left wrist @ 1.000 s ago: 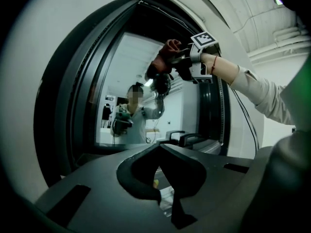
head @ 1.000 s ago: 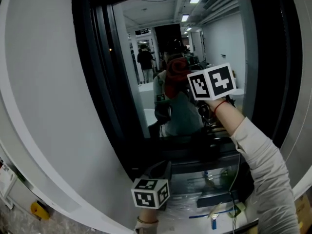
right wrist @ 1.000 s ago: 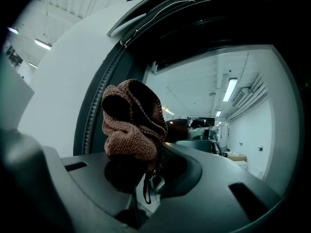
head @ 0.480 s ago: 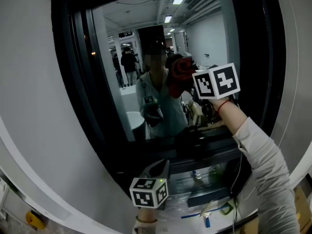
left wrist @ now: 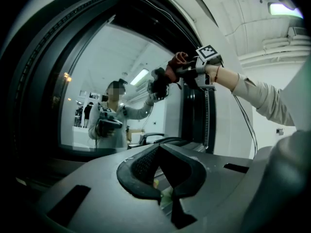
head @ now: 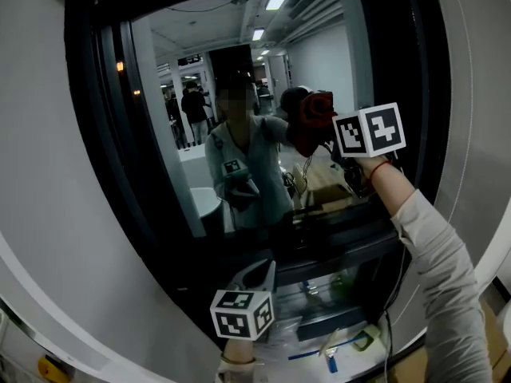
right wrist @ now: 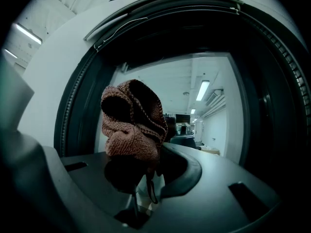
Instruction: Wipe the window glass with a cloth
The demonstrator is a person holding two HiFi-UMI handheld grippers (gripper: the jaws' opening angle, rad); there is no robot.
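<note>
Reddish-brown knitted cloth (head: pixel 313 124) sits bunched between the clamped jaws of the right gripper (head: pixel 329 140), held up against the right part of the dark-framed window glass (head: pixel 168 134). Below the pane, the left gripper (head: pixel 261 276) hangs low, jaws together and empty.

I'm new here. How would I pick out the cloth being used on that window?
Find the big dark-framed window glass mirroring the room. At its right side the right gripper, carrying a black-and-white marker cube, is raised. The cloth is the crumpled reddish-brown knitted wad in its jaws, the only soft, warm-coloured thing there.
</note>
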